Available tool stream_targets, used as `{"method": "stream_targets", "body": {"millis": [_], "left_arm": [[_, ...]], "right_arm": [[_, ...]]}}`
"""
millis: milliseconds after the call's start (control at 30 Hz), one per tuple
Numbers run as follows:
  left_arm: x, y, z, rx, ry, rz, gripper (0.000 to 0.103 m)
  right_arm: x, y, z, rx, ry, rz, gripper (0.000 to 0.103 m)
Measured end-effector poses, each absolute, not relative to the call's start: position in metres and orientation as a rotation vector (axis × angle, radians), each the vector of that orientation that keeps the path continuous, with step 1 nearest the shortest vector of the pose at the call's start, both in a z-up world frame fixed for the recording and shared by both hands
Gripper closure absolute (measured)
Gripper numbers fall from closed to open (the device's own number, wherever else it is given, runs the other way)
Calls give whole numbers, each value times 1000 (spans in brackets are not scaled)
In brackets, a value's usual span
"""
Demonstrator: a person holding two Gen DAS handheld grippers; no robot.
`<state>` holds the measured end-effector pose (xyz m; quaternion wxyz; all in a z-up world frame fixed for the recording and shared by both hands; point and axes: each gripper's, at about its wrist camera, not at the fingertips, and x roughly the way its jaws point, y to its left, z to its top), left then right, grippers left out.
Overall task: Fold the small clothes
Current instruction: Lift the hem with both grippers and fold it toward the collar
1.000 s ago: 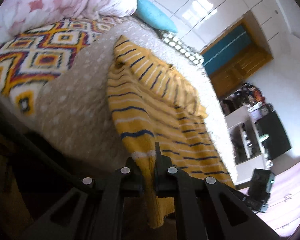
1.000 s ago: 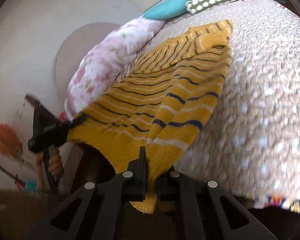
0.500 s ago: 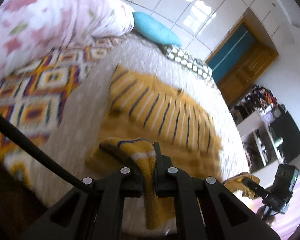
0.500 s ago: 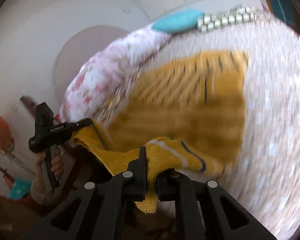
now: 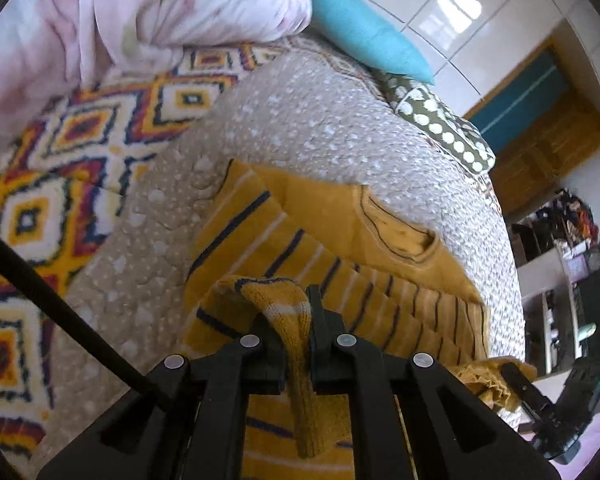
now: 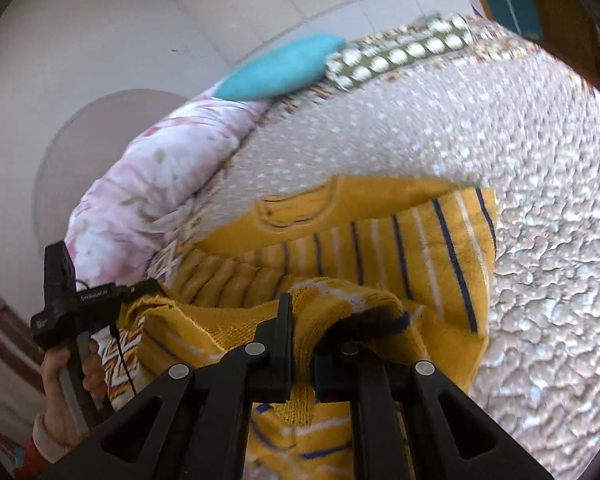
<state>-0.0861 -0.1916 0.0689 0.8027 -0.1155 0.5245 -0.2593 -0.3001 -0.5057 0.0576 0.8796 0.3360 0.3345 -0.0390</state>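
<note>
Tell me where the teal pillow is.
The teal pillow lies at the bed's far end in both views, between the pink floral duvet and the green polka-dot cushion.

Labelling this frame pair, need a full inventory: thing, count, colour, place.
sweater: 1, mustard with navy and white stripes, on the bedspread, near edge lifted toward the far part
bedspread: 1, beige with white dots, covering the bed
patterned blanket: 1, diamond pattern, left of the bedspread
floral quilt: 1, pink and white, bunched at the far left
cushion: 1, turquoise, far end
dotted pillow: 1, olive with white dots, beside the cushion
left gripper: black, shut on the sweater's hem
right gripper: black, shut on the sweater's hem
hand: 1, holding the left gripper's handle
</note>
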Motion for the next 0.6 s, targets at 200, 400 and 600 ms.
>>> {"method": "stream_targets", "body": {"millis": [200,400,600], "left_arm": [[-48,-189,45,-424,1190,-561,87],[-25,-192,31,-528,1213,-596,67],[-14,-187,47,-507,1159,-581,55]], "right_arm": [[-269,-548,28,848,713,-101,86],[-248,-587,-3,988,713,-132,71],[-244,-608,-15,1101,673,-95,66]]}}
